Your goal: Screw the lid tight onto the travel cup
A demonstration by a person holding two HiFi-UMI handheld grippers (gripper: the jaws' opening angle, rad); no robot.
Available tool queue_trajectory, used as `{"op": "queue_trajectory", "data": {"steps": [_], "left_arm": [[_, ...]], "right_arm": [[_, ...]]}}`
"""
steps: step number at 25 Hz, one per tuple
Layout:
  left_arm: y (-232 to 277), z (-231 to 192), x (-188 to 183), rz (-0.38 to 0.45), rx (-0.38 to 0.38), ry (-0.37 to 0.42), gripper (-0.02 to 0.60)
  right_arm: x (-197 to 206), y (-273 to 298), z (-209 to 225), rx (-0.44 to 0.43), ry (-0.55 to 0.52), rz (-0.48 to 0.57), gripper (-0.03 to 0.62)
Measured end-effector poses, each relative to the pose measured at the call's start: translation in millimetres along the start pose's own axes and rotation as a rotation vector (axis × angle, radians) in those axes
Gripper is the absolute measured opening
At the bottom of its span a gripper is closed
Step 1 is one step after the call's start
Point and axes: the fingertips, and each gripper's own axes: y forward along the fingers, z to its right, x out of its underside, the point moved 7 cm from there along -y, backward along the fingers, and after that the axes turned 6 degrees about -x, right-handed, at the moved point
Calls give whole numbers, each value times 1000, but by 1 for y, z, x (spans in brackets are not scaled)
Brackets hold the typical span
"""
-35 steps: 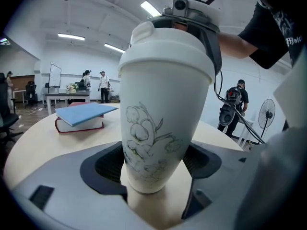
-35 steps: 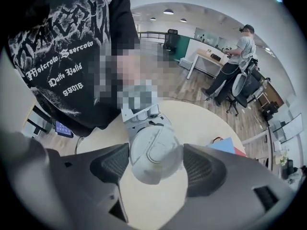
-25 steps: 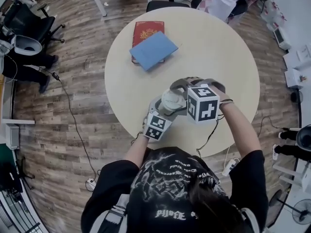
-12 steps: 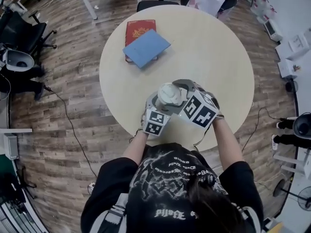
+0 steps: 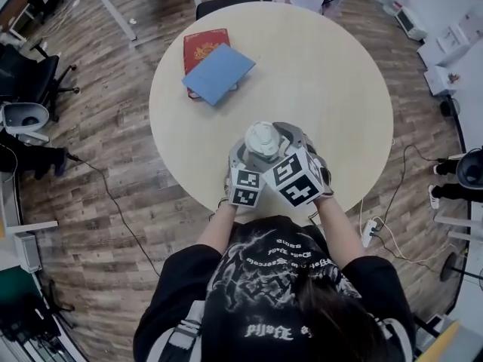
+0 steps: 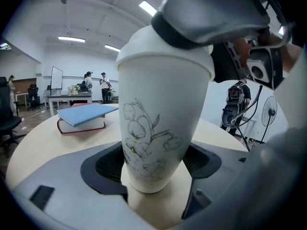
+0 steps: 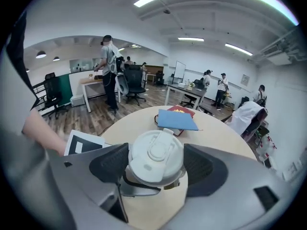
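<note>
A white travel cup with a flower drawing stands upright on the round table, near its front edge. My left gripper is shut on the cup's lower body, one pad on each side. The white lid with its flip cap sits on top of the cup; from above it shows as the lid. My right gripper comes down at a slant from the right and is shut on the lid's rim. In the head view the left gripper and the right gripper stand side by side around the cup.
A blue book lies on a red book at the table's far left, well away from the cup. The table's front edge is right by the person's body. Office chairs, desks and several people stand around the room; a cable runs over the floor.
The right gripper has rolled around the lid: its marker cube swung from the cup's right side round to the front, beside the left cube. Cup and left gripper kept their place.
</note>
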Motion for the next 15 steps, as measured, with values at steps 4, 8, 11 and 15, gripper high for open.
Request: {"op": "queue_trajectory", "data": {"steps": [4,8,11,15], "left_arm": [[0,-1,0,-4,16,10,390],[1,-1,1,-8,43,12,391],[1,-3,1,-12,58,11,391],[0,-2,1,-18,74,-1,391]], "right_arm": [[3,1,-1,12,78,35,368],[1,-10,7,-64,194,139,397],[-11,-22,17,-87,56,165,441],[-24,-34,29,-217,-267,94,476]]}}
